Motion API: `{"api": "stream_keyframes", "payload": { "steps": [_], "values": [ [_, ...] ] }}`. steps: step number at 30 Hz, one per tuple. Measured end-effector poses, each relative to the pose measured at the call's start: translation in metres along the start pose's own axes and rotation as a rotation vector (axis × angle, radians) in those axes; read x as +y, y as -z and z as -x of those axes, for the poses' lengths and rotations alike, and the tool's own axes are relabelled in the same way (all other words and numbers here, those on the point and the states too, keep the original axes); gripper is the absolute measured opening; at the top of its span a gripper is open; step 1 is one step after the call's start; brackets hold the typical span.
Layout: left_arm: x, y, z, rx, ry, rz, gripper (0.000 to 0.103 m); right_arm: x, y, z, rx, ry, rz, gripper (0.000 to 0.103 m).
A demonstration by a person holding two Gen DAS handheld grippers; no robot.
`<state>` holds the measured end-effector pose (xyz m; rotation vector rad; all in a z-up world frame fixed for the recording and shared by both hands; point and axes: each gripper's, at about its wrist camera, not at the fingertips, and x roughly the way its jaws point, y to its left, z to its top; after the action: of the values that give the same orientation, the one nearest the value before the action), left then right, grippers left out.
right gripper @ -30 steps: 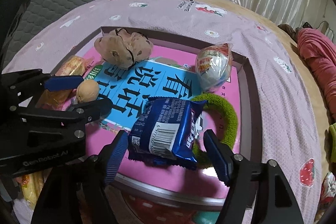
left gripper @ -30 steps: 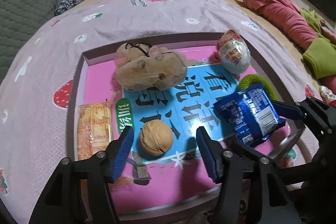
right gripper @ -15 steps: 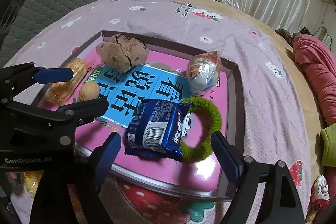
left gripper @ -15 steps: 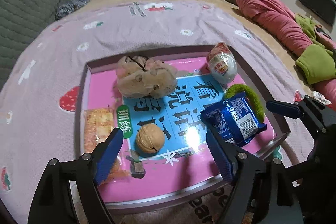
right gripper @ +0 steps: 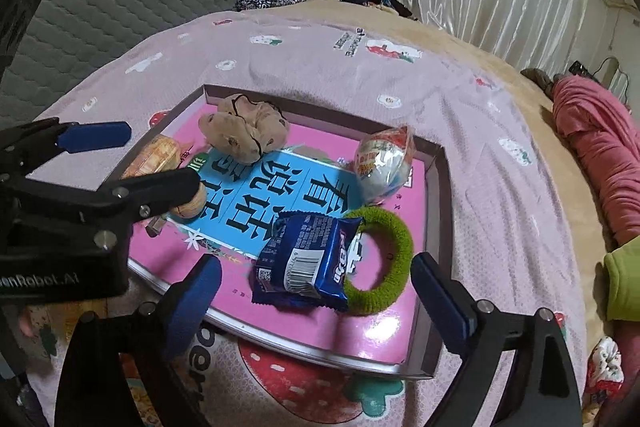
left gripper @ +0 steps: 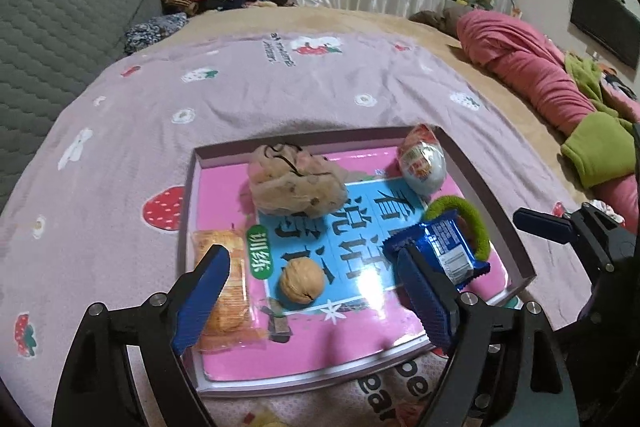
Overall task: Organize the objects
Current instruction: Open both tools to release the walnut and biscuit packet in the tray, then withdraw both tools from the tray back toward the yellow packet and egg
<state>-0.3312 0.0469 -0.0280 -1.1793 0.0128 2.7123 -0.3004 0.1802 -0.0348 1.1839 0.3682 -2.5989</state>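
A shallow tray (left gripper: 188, 203) lies on the bed, and every item sits inside it. Against the tray's left wall lies a cracker pack (left gripper: 224, 287); right of that, near the tray's front, a walnut (left gripper: 301, 280), with a beige scrunchie (left gripper: 296, 187) toward the tray's back wall. Further right, a blue snack packet (right gripper: 306, 267) overlaps a green hair ring (right gripper: 394, 255), and a wrapped egg (right gripper: 384, 163) stands in the tray's back right corner. The left gripper (left gripper: 316, 303) and right gripper (right gripper: 316, 303) hover at the tray's front edge, jaws wide apart and holding nothing. The gathering looks largely done; whether anything more belongs in the tray I cannot tell, as the bed beyond shows only clothes.
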Motion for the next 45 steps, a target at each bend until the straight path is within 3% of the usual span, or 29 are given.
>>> {"api": "stream_keyframes", "payload": {
  "steps": [13, 22, 45],
  "values": [
    [0.006, -0.004, 0.028, -0.044, -0.058, 0.019, 0.088, -0.008, -0.007, 0.026, -0.081, 0.012, -0.075, 0.102],
    [0.009, 0.008, 0.060, -0.053, -0.078, 0.032, 0.088, -0.006, 0.000, 0.075, -0.163, 0.003, -0.128, 0.102],
    [0.003, 0.035, 0.218, -0.146, -0.159, 0.034, 0.088, 0.033, 0.010, 0.233, -0.316, 0.042, -0.102, 0.102]
  ]
}}
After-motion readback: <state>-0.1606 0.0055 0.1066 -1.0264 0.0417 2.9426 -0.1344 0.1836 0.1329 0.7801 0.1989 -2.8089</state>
